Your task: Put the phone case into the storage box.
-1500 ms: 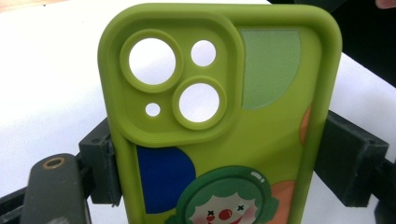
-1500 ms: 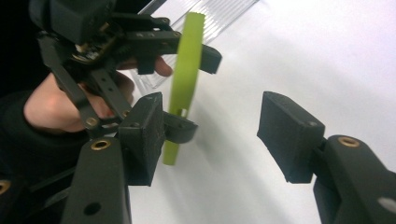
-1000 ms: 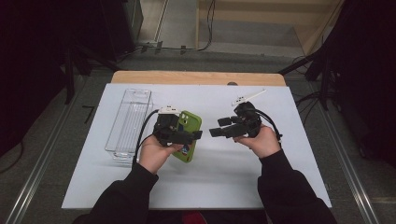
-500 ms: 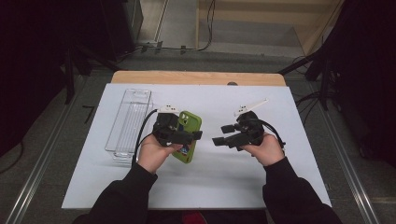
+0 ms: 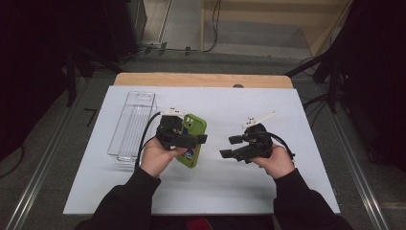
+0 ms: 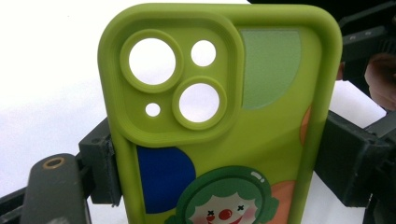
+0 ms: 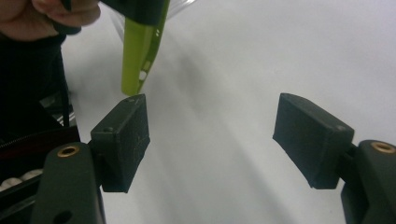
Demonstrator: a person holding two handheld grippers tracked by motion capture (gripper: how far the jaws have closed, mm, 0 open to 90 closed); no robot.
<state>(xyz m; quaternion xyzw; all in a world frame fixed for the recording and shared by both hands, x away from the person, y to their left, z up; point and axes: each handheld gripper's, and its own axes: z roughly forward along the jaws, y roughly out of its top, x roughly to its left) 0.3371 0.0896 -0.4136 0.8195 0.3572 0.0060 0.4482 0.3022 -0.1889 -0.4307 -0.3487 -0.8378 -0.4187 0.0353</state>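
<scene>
Clamping green phone case [image 6: 224, 140] in left gripper [image 5: 184, 139]; holding right gripper [image 5: 234, 147] apart, unloaded; clear plastic bin [image 5: 131, 127] sitting nearby, seemingly empty.

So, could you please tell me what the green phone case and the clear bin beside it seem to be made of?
The green phone case looks like soft matte silicone or rubbery plastic: rounded moulded edges, no glare, printed clown picture. The clear bin seems to be rigid transparent plastic, perhaps acrylic: the white table shows through its glossy walls.
</scene>
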